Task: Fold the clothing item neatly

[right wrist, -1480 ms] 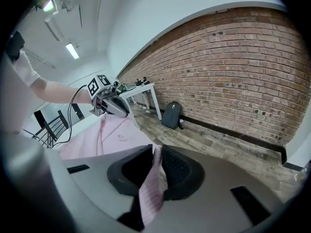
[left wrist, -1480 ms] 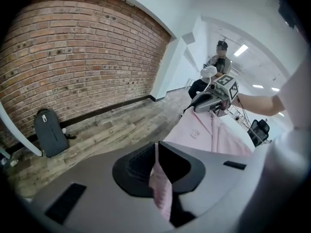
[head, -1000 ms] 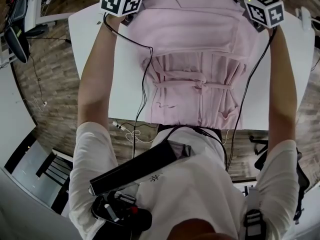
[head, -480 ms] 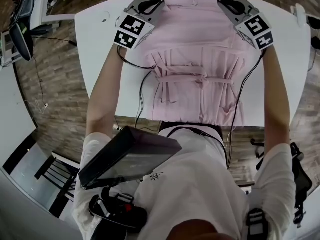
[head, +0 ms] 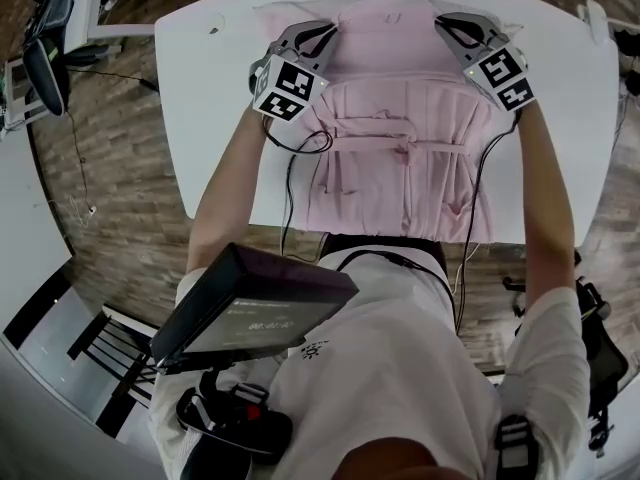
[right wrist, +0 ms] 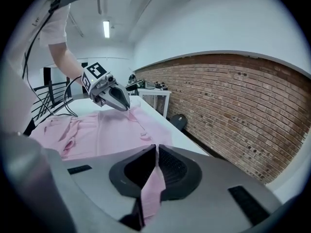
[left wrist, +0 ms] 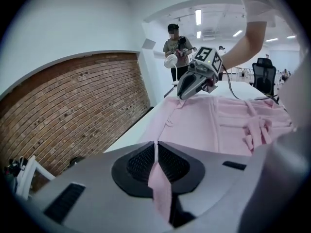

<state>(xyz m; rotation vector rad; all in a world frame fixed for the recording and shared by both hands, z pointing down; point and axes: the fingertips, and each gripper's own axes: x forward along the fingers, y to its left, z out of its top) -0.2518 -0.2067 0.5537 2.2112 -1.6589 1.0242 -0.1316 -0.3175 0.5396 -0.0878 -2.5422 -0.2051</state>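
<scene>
1. White table [head: 200,118] carries the pink garment [head: 400,188] lengthwise, hem at the near edge. The waist tie [head: 405,148] has not shifted.
2. At the shoulders, left gripper [head: 322,33] and right gripper [head: 447,23] both have jaws almost closed, each pinching a thin fold of pink fabric.
3. Change: both have drawn nearer from the far edge, and the collar [head: 385,10] now lies on the table between their tips.
4. Probably the first fold is starting, top toward the tie.

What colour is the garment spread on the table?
The garment is pale pink, best seen in the head view against the white table.
</scene>
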